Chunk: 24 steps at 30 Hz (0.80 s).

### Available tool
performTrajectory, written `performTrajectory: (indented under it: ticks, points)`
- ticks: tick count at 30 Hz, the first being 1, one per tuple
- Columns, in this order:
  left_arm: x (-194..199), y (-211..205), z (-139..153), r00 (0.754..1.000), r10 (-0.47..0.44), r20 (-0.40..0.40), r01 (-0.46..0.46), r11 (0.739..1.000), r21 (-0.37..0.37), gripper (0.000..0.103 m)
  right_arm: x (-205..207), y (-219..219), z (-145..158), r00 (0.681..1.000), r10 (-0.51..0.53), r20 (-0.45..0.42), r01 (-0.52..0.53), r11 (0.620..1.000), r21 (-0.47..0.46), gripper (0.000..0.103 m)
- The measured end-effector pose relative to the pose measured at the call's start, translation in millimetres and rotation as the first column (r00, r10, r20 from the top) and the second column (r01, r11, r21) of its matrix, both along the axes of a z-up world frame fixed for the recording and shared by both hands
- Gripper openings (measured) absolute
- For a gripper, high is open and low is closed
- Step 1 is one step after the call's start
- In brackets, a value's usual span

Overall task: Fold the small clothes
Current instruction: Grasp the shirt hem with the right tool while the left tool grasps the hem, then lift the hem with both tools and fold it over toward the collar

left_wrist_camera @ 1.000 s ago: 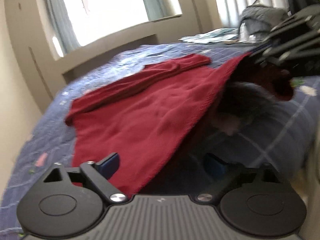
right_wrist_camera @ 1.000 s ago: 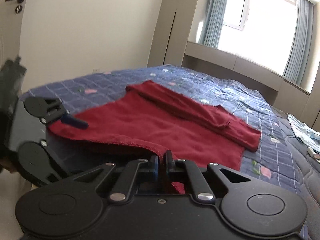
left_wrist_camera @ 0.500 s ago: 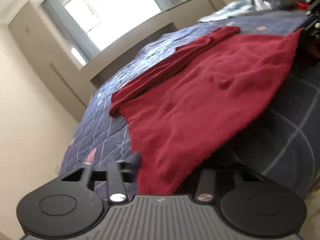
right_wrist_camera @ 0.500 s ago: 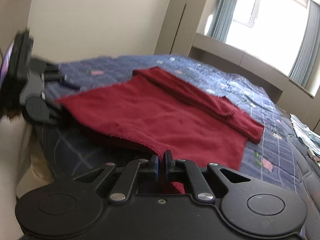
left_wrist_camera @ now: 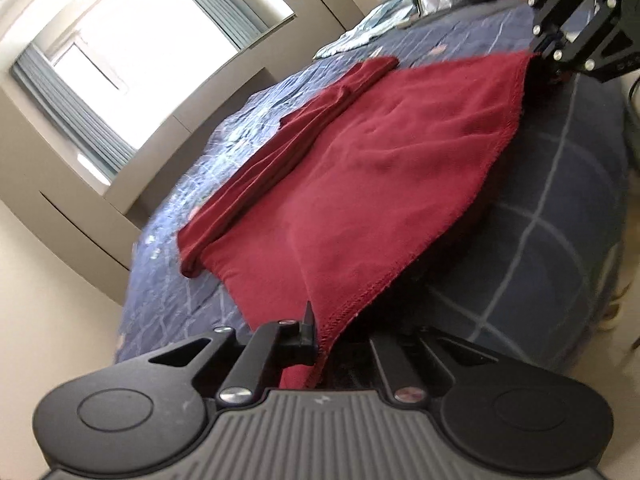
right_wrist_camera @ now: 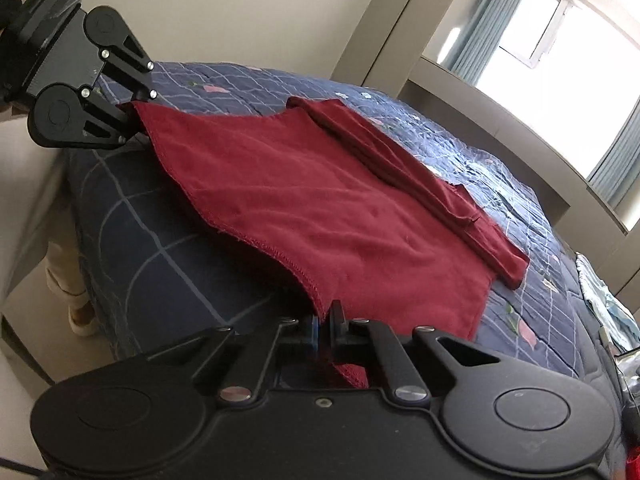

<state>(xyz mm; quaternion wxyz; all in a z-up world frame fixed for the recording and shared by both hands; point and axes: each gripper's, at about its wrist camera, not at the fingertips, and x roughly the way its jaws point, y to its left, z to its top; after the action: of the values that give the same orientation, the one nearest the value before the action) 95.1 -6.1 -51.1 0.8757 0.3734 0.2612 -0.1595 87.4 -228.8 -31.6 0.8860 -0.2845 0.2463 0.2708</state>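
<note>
1. On the near edge of the bed, a dark red knitted garment (right_wrist_camera: 320,200) lies spread flat over a navy blue quilted bedspread with a pale grid pattern (right_wrist_camera: 460,140).
2. At the garment's far side, a long folded strip of the same red fabric (right_wrist_camera: 400,160) lies along its edge.
3. Both near corners of the hem are lifted slightly off the quilt.
4. The left gripper (left_wrist_camera: 320,340), black with 2 fingers, is clenched on 1 hem corner; red cloth is pinched between its jaws.
5. The right gripper (right_wrist_camera: 324,328) is clamped on the other hem corner, with a fold of red cloth bunched behind its fingertips.
6. From the right wrist view, the left gripper (right_wrist_camera: 132,120) shows at the far corner, pinching the fabric.
7. Behind the bed stands a bright window with grey-blue curtains (right_wrist_camera: 540,32).
8. Pale light-blue clothing (left_wrist_camera: 368,32) lies further along the bed, well apart from the red garment.
</note>
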Motion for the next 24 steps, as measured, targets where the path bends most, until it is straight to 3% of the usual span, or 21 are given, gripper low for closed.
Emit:
performTrajectory:
  ticks: [6,9,18,21,24]
  points:
    - [-21.2,11.1,21.5,0.999,-0.027,-0.032,0.026,0.999,-0.045,0.003,-16.6,-11.4,23.9,0.999,0.027,-0.019,-0.027,1.000,-0.004,0.003]
    - [-44.5,14.8,32.2,0.996,-0.068,-0.060,0.066,0.997,-0.030,0.003,-36.6,-14.4,37.1,0.997,0.067,-0.049,-0.068,0.998,-0.015,0.003]
    - [-108.9,33.3,65.6,0.968,-0.142,-0.207,0.127,0.988,-0.084,0.003,-100.4,-24.3,72.8,0.943,0.159,-0.291,-0.143,0.987,0.077,0.004]
    - [-108.6,34.6,73.6,0.964,-0.136,-0.227,0.115,0.988,-0.105,0.003,-105.9,-24.5,80.2,0.931,0.175,-0.319,-0.154,0.984,0.091,0.004]
    - [-92.7,39.9,89.1,0.956,-0.143,-0.258,0.099,0.979,-0.178,0.003,-94.3,-28.0,89.9,0.927,0.184,-0.328,-0.149,0.980,0.128,0.004]
